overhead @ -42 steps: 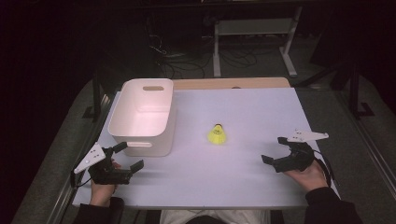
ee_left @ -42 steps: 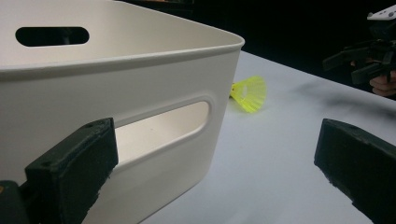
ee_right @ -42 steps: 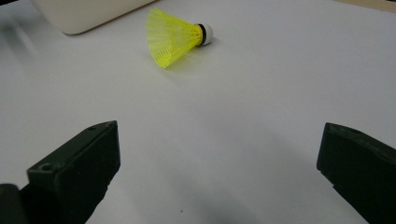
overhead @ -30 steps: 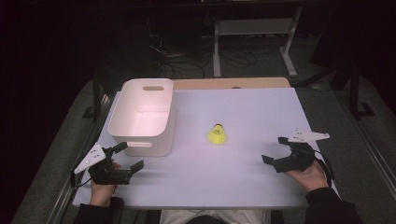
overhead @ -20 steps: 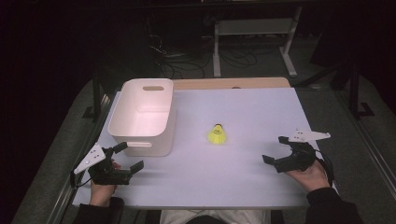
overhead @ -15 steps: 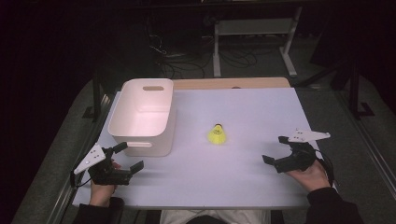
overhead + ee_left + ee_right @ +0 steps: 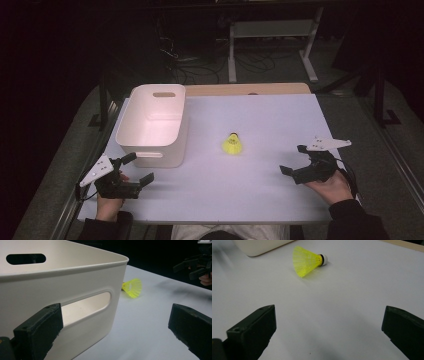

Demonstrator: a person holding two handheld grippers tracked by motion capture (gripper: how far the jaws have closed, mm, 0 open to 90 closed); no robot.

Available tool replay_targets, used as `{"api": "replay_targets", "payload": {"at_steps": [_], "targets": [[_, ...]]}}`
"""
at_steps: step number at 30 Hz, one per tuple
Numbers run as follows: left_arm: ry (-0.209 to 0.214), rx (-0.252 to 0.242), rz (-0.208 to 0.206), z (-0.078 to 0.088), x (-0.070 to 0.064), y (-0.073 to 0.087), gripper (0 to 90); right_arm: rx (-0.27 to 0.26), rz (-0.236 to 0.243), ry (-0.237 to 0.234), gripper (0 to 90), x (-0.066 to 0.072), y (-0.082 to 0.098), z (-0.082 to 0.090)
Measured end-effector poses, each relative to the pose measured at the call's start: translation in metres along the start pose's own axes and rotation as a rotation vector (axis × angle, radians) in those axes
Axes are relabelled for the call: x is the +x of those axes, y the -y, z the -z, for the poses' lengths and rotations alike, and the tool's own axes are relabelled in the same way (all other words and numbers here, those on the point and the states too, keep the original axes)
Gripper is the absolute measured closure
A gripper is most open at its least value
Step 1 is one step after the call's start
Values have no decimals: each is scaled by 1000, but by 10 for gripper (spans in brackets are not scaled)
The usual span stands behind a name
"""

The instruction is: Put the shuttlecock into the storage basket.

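Note:
A yellow shuttlecock [image 7: 232, 144] with a white cork tip lies on its side near the middle of the white table [image 7: 250, 115]; it also appears as the shuttlecock [image 7: 308, 258] ahead of the right jaws and the shuttlecock [image 7: 132, 287] past the bin's corner. A white plastic bin [image 7: 154, 125] stands at the left, empty inside. My left gripper [image 7: 139, 169] hovers open just in front of the bin's near handle slot [image 7: 85, 306]. My right gripper [image 7: 295, 160] hangs open at the right, some way from the shuttlecock, nothing between its jaws.
A bare wooden strip [image 7: 250, 89] runs along the table's far edge. Beyond it, the dark floor holds cables and a metal stand [image 7: 272, 45]. The other hand with its gripper [image 7: 197, 265] shows far off in the left gripper view.

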State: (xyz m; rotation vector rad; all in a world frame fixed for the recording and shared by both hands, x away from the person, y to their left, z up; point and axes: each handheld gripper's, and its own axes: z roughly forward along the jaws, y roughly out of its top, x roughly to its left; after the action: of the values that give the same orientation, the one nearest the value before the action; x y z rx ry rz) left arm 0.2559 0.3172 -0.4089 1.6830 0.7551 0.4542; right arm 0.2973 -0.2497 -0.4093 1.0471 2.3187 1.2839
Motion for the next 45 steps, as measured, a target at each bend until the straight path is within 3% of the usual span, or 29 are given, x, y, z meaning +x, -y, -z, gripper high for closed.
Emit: {"api": "replay_targets", "payload": {"at_steps": [45], "targets": [[-2, 12, -10, 1, 0, 1, 0, 24, 66, -49, 0, -4, -52, -2]]}}
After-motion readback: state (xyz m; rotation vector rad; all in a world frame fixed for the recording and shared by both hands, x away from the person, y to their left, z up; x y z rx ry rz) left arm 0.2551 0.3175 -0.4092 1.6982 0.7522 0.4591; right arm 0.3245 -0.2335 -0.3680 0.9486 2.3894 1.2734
